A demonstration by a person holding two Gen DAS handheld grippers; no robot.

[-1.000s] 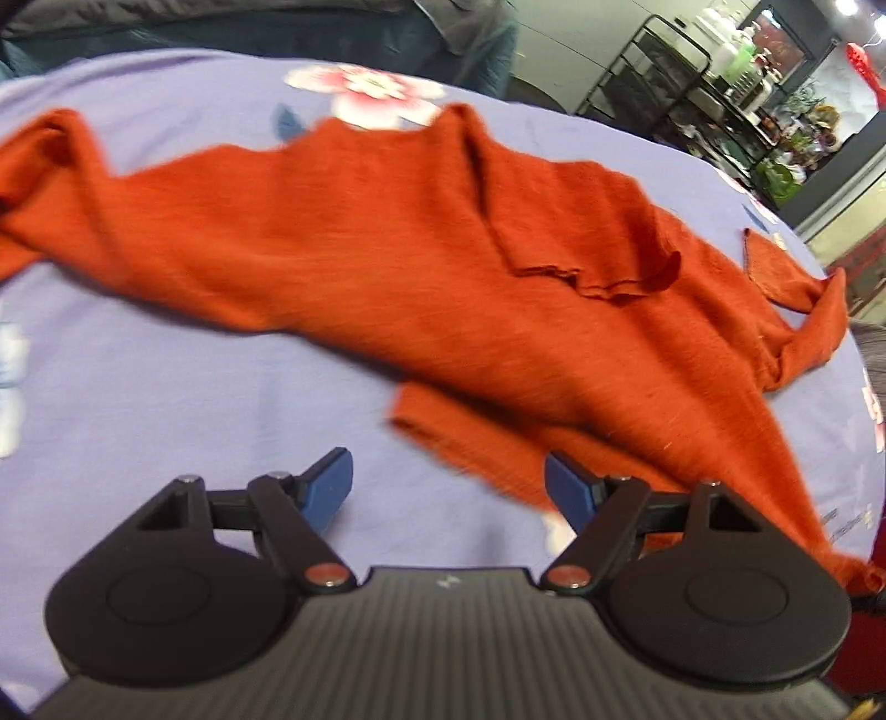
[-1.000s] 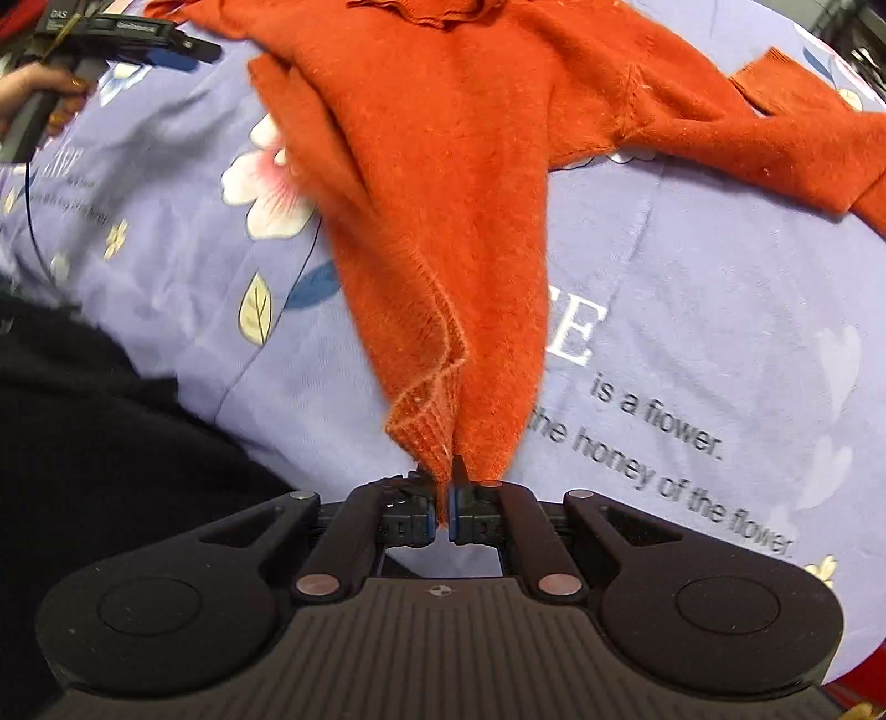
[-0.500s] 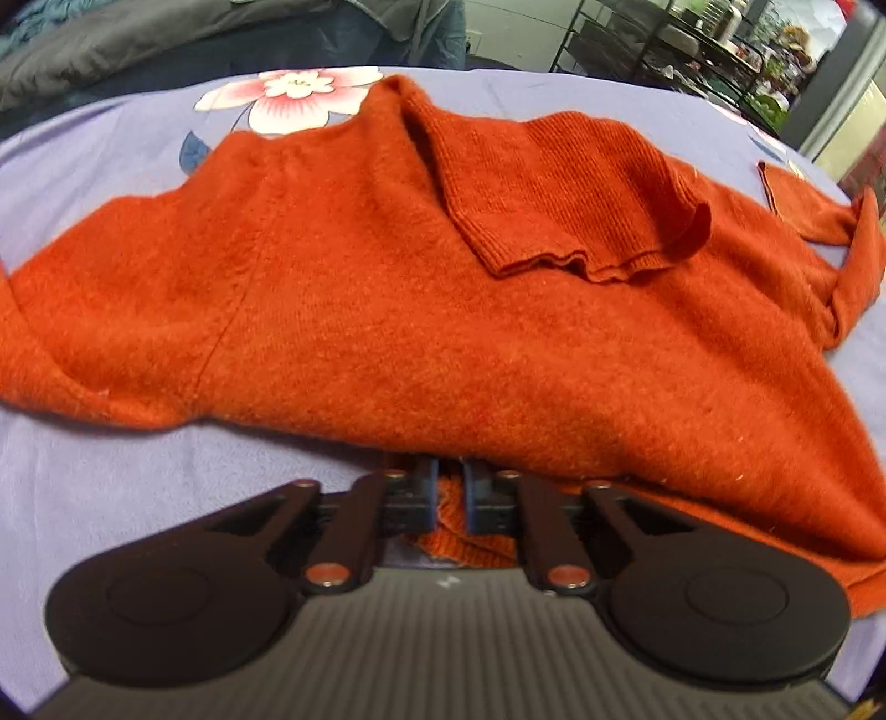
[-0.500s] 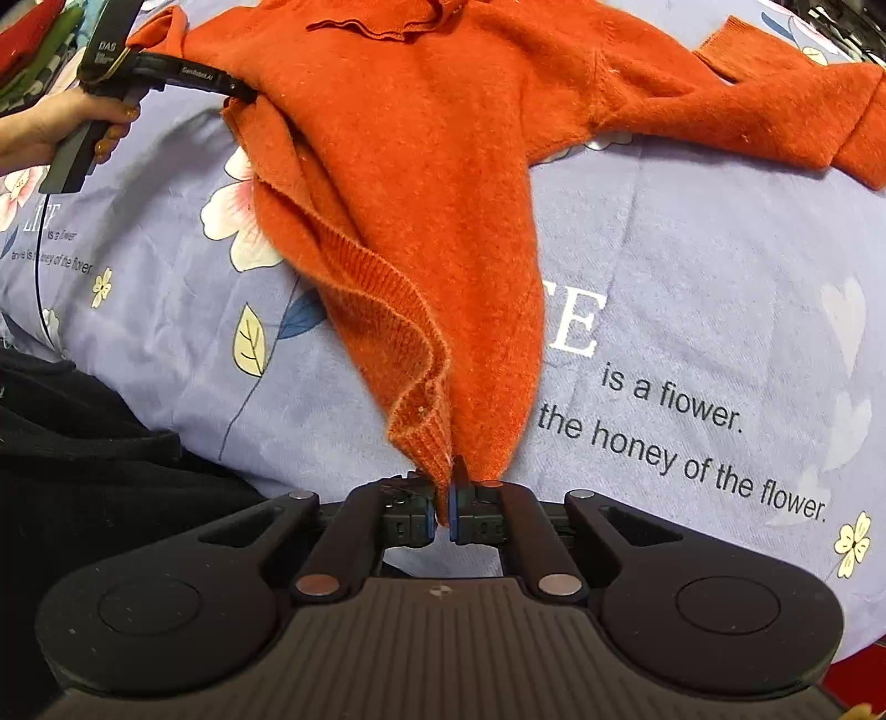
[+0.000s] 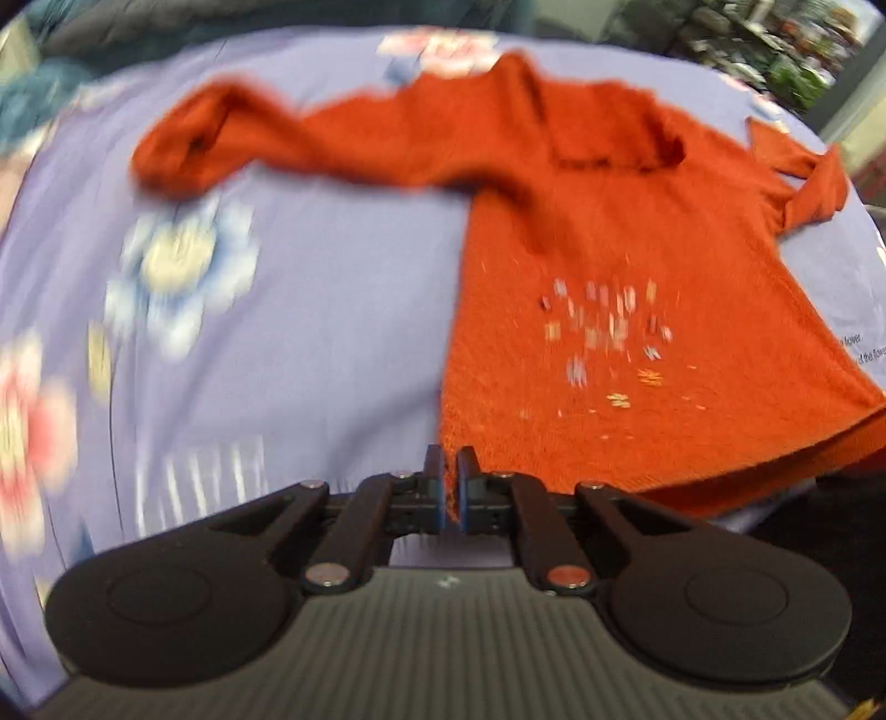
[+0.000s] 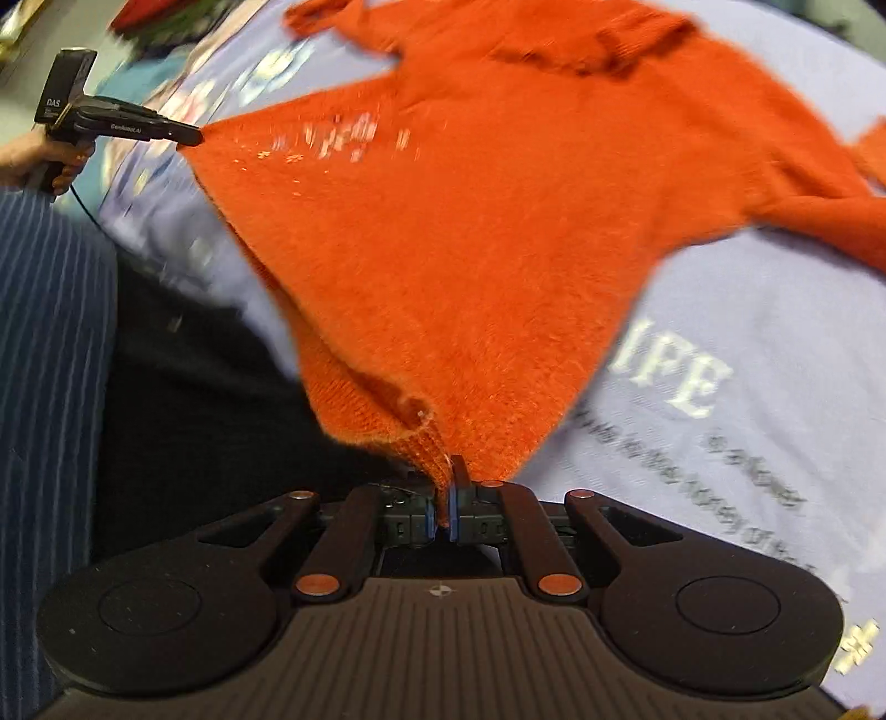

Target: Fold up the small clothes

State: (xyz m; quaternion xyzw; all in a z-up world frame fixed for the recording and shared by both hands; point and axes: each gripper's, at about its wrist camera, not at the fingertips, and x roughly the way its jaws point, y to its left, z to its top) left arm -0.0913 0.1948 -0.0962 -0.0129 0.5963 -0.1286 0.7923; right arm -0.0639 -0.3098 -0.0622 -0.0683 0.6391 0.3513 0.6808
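Note:
An orange knitted sweater (image 5: pixel 609 232) with small sequins on its front lies spread over a lilac flowered sheet (image 5: pixel 310 288). My left gripper (image 5: pixel 449 490) is shut on one bottom corner of its hem. My right gripper (image 6: pixel 441 501) is shut on the other bottom corner, and the sweater (image 6: pixel 470 221) is stretched out between the two. In the right wrist view the left gripper (image 6: pixel 191 134) shows at the far left, held by a hand (image 6: pixel 27 163), pinching the hem. One sleeve (image 5: pixel 221 138) trails to the left, the other sleeve (image 5: pixel 803 177) to the right.
The sheet (image 6: pixel 747 310) carries white lettering and flower prints. The person's dark clothes and a striped blue fabric (image 6: pixel 50 332) lie at the near edge. Shelves with goods (image 5: pixel 764 50) stand beyond the far right corner.
My left gripper closed on the hem corner and pulled it sideways and up, so the bunched sweater now lies stretched flat with its front showing. The right gripper kept its grip and barely shifted.

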